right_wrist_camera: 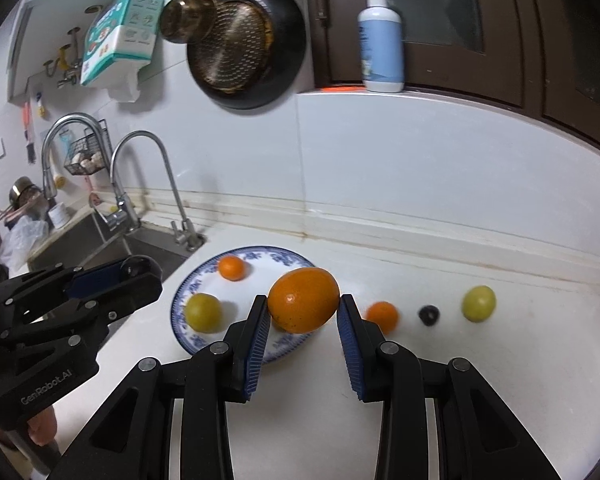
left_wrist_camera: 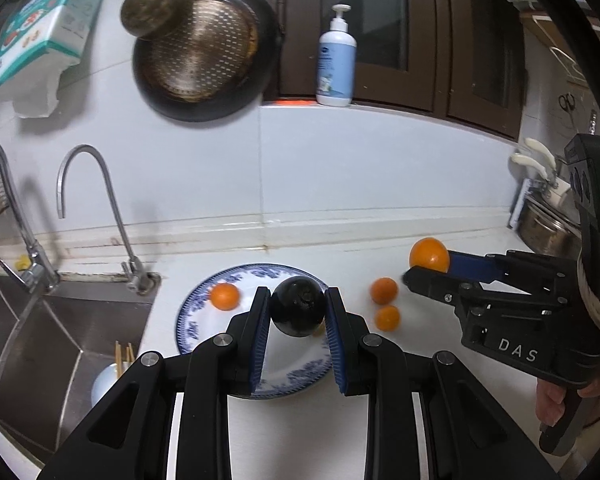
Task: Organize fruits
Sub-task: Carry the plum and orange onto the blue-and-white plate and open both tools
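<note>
My left gripper (left_wrist_camera: pixel 297 300) is shut on a dark plum (left_wrist_camera: pixel 297 306) and holds it above the blue-and-white plate (left_wrist_camera: pixel 191 320). It also shows in the right wrist view (right_wrist_camera: pixel 139 270). My right gripper (right_wrist_camera: pixel 304 304) is shut on a large orange (right_wrist_camera: pixel 304 299) above the plate's right rim (right_wrist_camera: pixel 235 251); it also shows in the left wrist view (left_wrist_camera: pixel 424 266). A small orange (right_wrist_camera: pixel 231 268) and a yellow-green fruit (right_wrist_camera: pixel 203 313) lie on the plate. On the counter lie a small orange (right_wrist_camera: pixel 382 316), a small dark fruit (right_wrist_camera: pixel 428 314) and a yellow-green fruit (right_wrist_camera: pixel 478 304).
A steel sink (left_wrist_camera: pixel 39 340) with two taps (left_wrist_camera: pixel 99 208) lies left of the plate. A pan (left_wrist_camera: pixel 203 56) hangs on the wall. A pump bottle (left_wrist_camera: pixel 336 64) stands on the ledge. A pot (left_wrist_camera: pixel 548 224) stands at far right.
</note>
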Tool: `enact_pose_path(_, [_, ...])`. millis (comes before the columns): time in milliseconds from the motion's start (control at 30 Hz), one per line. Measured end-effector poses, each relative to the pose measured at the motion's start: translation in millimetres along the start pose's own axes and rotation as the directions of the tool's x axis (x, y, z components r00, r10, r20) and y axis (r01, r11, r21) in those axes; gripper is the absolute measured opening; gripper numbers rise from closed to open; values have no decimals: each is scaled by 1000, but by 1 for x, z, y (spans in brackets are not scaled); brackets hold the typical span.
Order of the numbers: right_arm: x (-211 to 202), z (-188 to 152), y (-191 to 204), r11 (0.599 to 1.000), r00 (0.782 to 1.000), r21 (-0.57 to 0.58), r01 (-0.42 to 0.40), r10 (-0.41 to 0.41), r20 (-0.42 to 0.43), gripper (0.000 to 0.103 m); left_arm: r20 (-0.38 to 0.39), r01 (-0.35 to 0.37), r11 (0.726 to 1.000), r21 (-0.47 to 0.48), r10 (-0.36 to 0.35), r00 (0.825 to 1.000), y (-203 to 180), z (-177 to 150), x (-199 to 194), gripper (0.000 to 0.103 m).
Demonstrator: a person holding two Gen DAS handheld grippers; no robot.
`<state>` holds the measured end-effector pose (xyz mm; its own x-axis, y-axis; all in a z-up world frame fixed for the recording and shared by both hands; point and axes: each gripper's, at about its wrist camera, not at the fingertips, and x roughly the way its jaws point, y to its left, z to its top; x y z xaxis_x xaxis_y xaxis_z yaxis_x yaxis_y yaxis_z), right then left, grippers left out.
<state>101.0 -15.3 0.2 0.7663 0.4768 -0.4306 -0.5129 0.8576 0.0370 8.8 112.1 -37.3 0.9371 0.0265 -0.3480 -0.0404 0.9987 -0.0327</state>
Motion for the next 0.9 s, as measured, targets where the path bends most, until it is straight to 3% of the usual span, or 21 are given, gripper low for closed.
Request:
enact_pose_path(300, [36,18,18,999,998,-10,-42,41,-42,36,-21,-47,999,-15,47,999,33,7,16,27])
enact_pose_path(733, [113,26,28,997,979,1,-82,81,-188,36,-144,-75,997,6,75,987,67,6,77,27])
enact_pose_path(900, [138,26,27,997,970,5,-78,77,-232,36,-202,-43,999,-13,40,979,79,4,103,27])
